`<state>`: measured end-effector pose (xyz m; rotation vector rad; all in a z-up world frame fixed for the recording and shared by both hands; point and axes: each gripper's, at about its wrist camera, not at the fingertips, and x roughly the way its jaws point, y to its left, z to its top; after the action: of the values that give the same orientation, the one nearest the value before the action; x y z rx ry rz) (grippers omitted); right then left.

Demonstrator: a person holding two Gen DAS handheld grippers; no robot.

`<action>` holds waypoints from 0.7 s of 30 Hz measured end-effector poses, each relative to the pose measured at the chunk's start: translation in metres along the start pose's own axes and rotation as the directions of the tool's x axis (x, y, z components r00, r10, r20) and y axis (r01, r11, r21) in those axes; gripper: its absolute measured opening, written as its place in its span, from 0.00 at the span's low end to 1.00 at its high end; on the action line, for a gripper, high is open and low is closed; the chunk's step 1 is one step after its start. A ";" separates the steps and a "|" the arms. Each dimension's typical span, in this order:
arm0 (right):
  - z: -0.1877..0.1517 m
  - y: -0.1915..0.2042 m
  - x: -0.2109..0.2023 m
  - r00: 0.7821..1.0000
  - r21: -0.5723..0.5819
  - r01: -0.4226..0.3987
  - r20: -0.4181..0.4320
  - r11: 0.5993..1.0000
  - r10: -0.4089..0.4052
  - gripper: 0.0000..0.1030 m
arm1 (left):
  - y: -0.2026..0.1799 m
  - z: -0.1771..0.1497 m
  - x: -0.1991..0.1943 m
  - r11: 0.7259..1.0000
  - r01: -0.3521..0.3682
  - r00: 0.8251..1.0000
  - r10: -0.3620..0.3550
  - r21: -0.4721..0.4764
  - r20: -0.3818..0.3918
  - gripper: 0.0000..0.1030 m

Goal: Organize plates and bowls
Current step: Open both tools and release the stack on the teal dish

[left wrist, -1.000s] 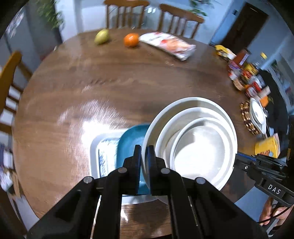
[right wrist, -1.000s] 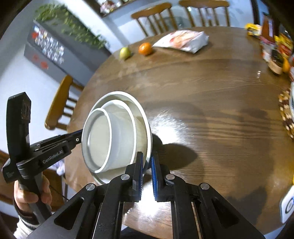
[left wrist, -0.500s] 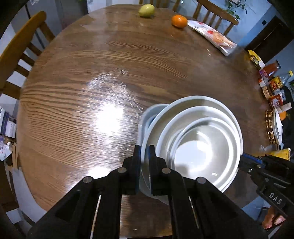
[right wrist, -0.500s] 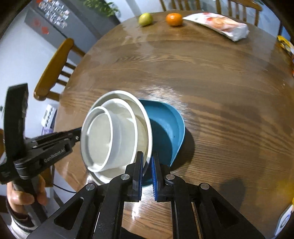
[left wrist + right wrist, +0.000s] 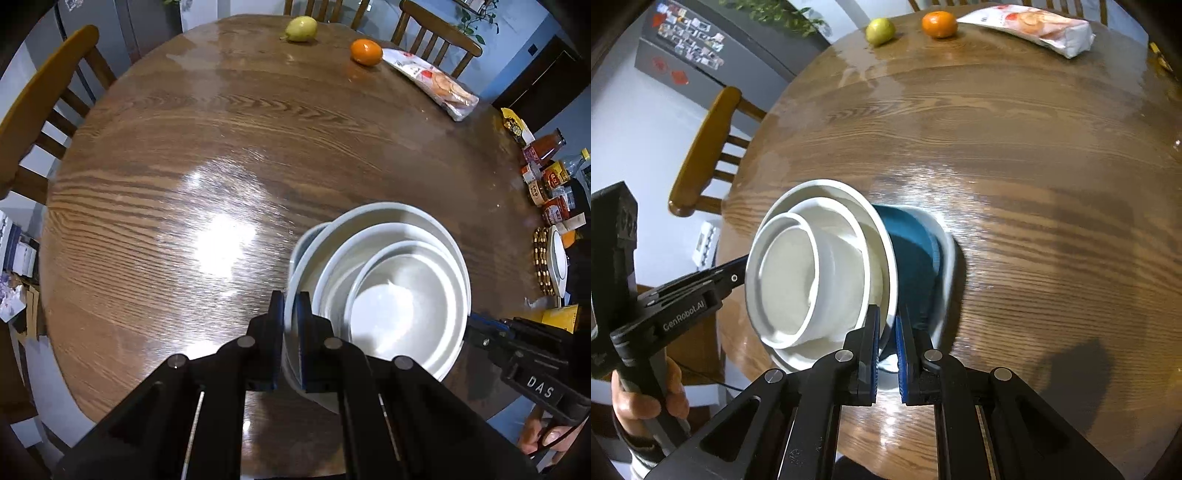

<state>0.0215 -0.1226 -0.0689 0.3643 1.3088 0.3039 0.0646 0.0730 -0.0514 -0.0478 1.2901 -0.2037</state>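
Left wrist view: the left gripper is clamped on the rim of the outermost of three nested white bowls, held over the near right part of the round wooden table. At the stack's left edge one pale rim of a white plate peeks out from below. The right gripper pinches the stack's opposite rim. Far across the table lie one green pear, one orange and one snack bag; a cluster of bottles and jars lines the right edge. Three wooden chairs show around the table. Right wrist view: the right gripper is closed on the outer bowl's rim. The three bowls sit tilted, just above one blue plate that rests on the white plate, both on the table. The left gripper grips the stack's far rim.
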 end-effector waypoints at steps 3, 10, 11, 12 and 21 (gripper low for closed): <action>0.005 -0.005 -0.004 0.999 0.012 0.026 0.043 1.000 -0.027 0.10 | -0.009 0.004 0.005 1.000 -0.004 1.000 0.003 0.006 0.029 0.02; 0.008 -0.006 -0.013 0.991 -0.002 0.096 0.099 0.995 -0.095 0.10 | -0.021 0.004 -0.004 0.995 -0.097 0.986 0.090 0.038 0.143 0.21; 0.008 -0.006 -0.020 0.986 -0.007 0.114 0.126 0.993 -0.112 0.11 | -0.022 0.004 -0.008 0.993 -0.107 0.980 0.099 0.041 0.170 0.47; 0.008 -0.004 -0.027 0.981 -0.017 0.120 0.154 0.993 -0.116 0.13 | -0.022 0.002 -0.013 0.991 -0.124 0.974 0.114 0.040 0.197 0.68; -0.025 0.012 -0.064 0.962 -0.132 0.134 0.255 0.982 -0.097 0.54 | -0.044 -0.031 -0.063 0.973 -0.215 0.906 0.169 0.079 0.388 0.99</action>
<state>-0.0181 -0.1365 -0.0133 0.1919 1.0505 0.2465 0.0127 0.0438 0.0061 0.1380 0.8859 -0.0949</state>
